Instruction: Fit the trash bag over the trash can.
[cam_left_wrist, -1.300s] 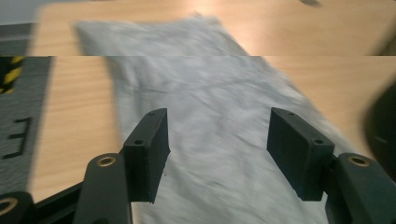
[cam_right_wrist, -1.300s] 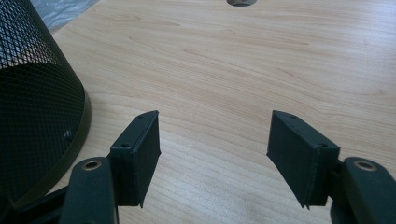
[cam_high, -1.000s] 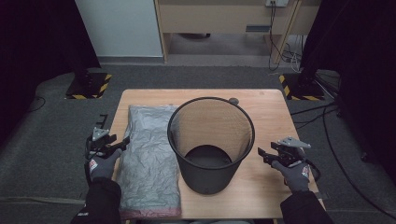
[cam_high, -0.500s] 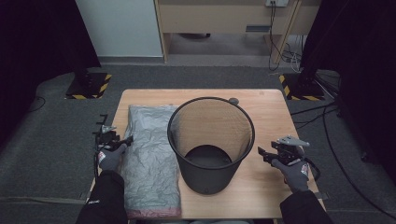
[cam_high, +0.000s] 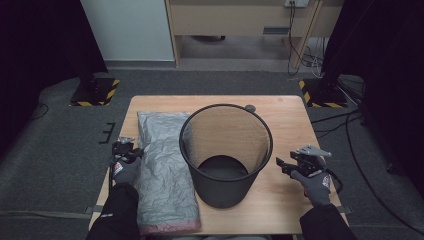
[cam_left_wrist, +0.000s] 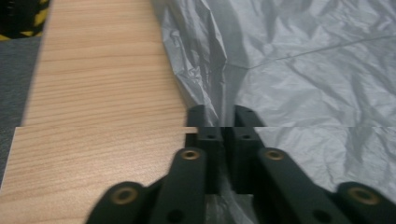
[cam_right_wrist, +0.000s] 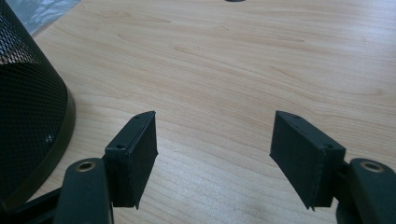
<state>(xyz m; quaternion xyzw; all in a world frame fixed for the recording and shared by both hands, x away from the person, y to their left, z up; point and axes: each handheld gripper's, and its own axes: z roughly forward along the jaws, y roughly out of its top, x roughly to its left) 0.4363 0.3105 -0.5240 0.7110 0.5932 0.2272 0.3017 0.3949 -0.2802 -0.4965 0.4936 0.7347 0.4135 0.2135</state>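
The left gripper (cam_left_wrist: 219, 123) has just been closing its jaws, now clenched on a raised fold at the edge of the crinkled grey plastic bag (cam_left_wrist: 303, 70) lying flat on the light wooden worktop (cam_left_wrist: 102, 93). The right gripper (cam_right_wrist: 215, 144) rests with jaws released, the black wire-mesh waste basket (cam_right_wrist: 28, 102) just beside them.
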